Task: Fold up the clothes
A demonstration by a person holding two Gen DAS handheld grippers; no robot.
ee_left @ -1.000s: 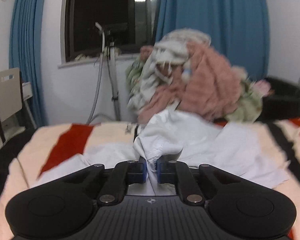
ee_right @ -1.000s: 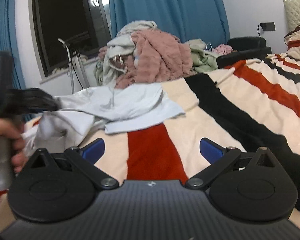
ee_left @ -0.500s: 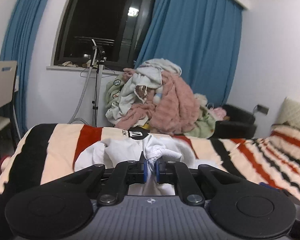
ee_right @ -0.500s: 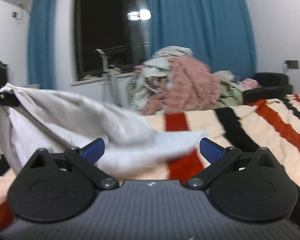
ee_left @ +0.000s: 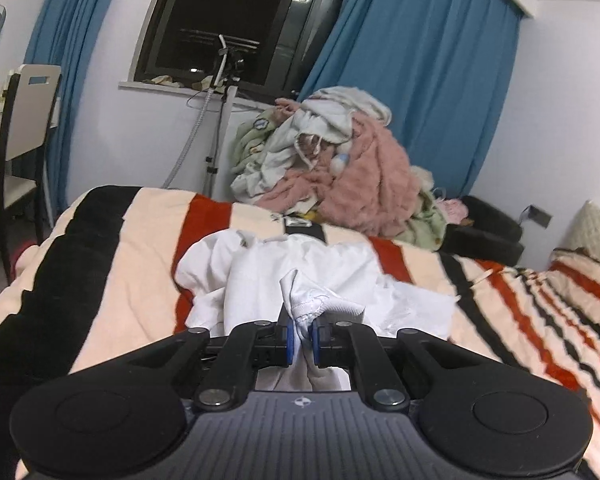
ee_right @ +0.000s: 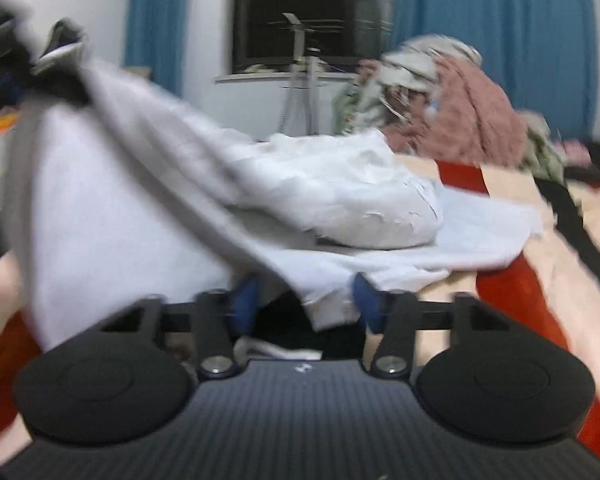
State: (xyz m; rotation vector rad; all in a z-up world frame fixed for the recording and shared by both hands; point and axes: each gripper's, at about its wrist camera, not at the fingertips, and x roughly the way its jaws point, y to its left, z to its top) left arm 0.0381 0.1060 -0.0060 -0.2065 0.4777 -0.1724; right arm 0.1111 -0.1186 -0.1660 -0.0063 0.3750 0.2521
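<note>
The right wrist view is motion-blurred throughout, so the white garment [ee_right: 228,200] draping over the right gripper [ee_right: 306,300] hides whether its fingertips touch cloth. At ten o'clock the left gripper [ee_right: 8,60] is a dark smear cut by the frame edge. In the left wrist view the chair [ee_left: 16,132] is cropped at nine o'clock.

Each hand-held gripper, the left [ee_left: 300,338] and the right [ee_right: 306,300], has a matte black body with ribbed grey centre, two round black discs, silver screws at the linkage pivots, a small round emblem, and blue pads [ee_left: 286,338] on black fingers.
</note>
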